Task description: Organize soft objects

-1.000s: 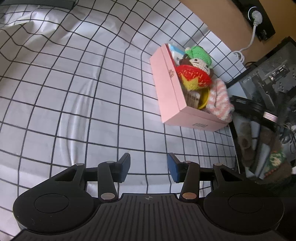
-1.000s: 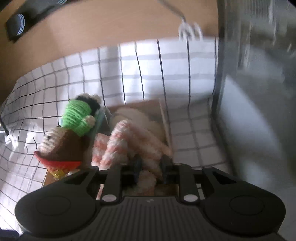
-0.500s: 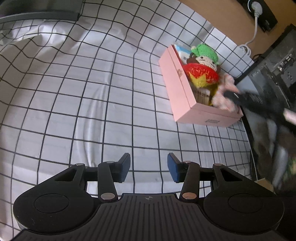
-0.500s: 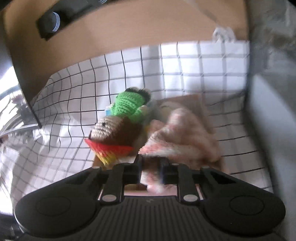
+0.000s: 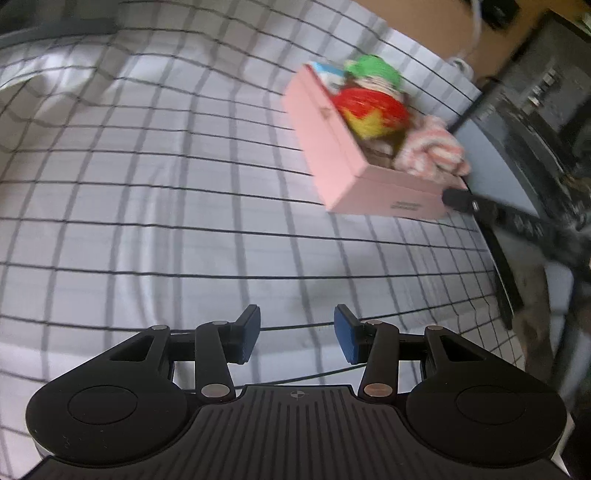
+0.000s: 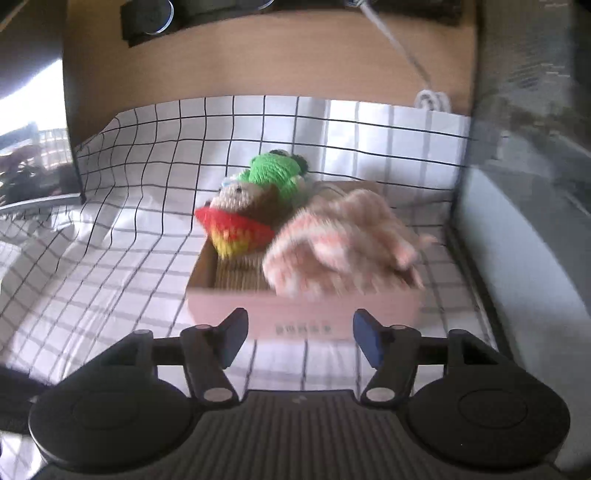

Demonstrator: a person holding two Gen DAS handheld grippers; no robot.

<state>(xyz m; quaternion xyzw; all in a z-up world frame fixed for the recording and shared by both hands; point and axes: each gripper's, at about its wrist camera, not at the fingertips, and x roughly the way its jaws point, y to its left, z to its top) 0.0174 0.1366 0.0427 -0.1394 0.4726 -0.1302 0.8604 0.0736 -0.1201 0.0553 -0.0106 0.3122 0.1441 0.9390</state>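
Note:
A pink box [image 6: 306, 314] sits on the checked cloth and holds several soft toys: a pink-and-white knitted piece [image 6: 343, 240] at the right, a red-and-yellow crocheted toy [image 6: 236, 232] and a green crocheted one [image 6: 273, 173] behind. My right gripper [image 6: 299, 341] is open and empty, just in front of the box. In the left wrist view the box [image 5: 332, 155] lies at the upper right with the pink knit [image 5: 432, 147] draped over its far side. My left gripper [image 5: 297, 334] is open and empty above bare cloth, well short of the box.
A dark glass-fronted cabinet [image 6: 524, 184] stands right of the box. A wooden wall [image 6: 258, 48] with a white cable [image 6: 428, 96] runs behind. A grey bar [image 5: 55, 29] lies at the cloth's far left edge. The right gripper's finger [image 5: 476, 205] shows beside the box.
My right gripper has opened, let go of the pink-and-white knit into the box, and pulled back. My left gripper has stayed open while its view shifted slightly.

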